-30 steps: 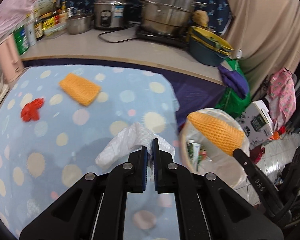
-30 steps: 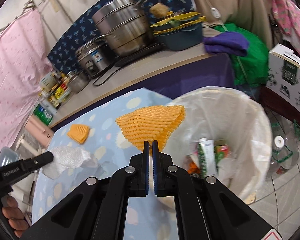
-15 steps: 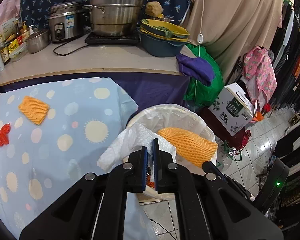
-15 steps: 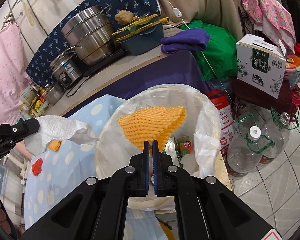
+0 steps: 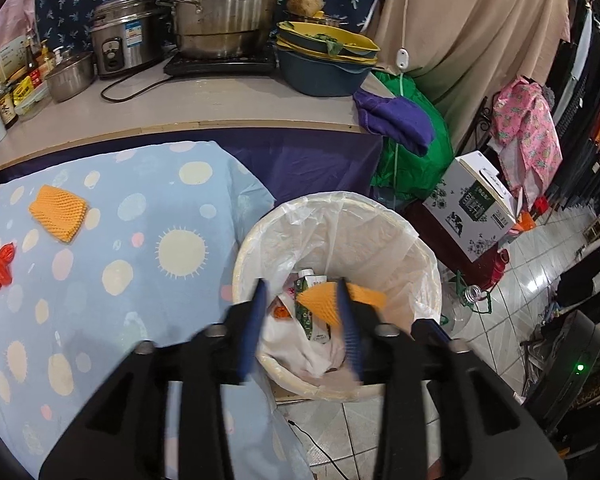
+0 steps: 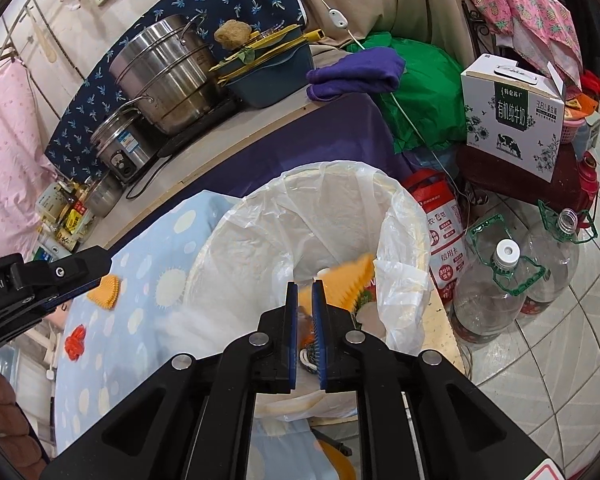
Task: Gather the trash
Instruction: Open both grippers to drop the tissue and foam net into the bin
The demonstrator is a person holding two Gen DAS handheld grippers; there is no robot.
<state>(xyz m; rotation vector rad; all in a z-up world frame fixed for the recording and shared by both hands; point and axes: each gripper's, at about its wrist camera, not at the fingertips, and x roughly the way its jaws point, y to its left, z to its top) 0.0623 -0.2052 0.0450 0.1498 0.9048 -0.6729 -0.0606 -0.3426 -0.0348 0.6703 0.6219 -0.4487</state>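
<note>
The lined trash bin point(image 5: 340, 210) stands off the table's right edge, with cartons inside. My left gripper point(image 5: 300, 292) hangs over it, its jaws opening, blurred, with nothing gripped. A white crumpled wad point(image 5: 300, 346) lies in the bin below them. My right gripper point(image 6: 305, 292) is also above the bin point(image 6: 400, 208), its jaws opening a narrow gap. An orange foam net point(image 6: 348, 280) drops free beyond them, blurred; it also shows as the orange foam net point(image 5: 332, 300) in the left wrist view. On the table lie a second orange net point(image 5: 58, 212) and red scrap point(image 5: 0, 266).
The blue dotted tablecloth point(image 5: 140, 280) covers the table left of the bin. Behind it a counter point(image 5: 180, 104) carries steel pots, a blue basin and bottles. Right of the bin stand a milk box point(image 6: 512, 120) and large plastic bottles point(image 6: 496, 292) on the tiled floor.
Both grippers swung right from the table to above the bin. The left let go of the white wad and the right let go of the orange net; both pieces fell toward the bin.
</note>
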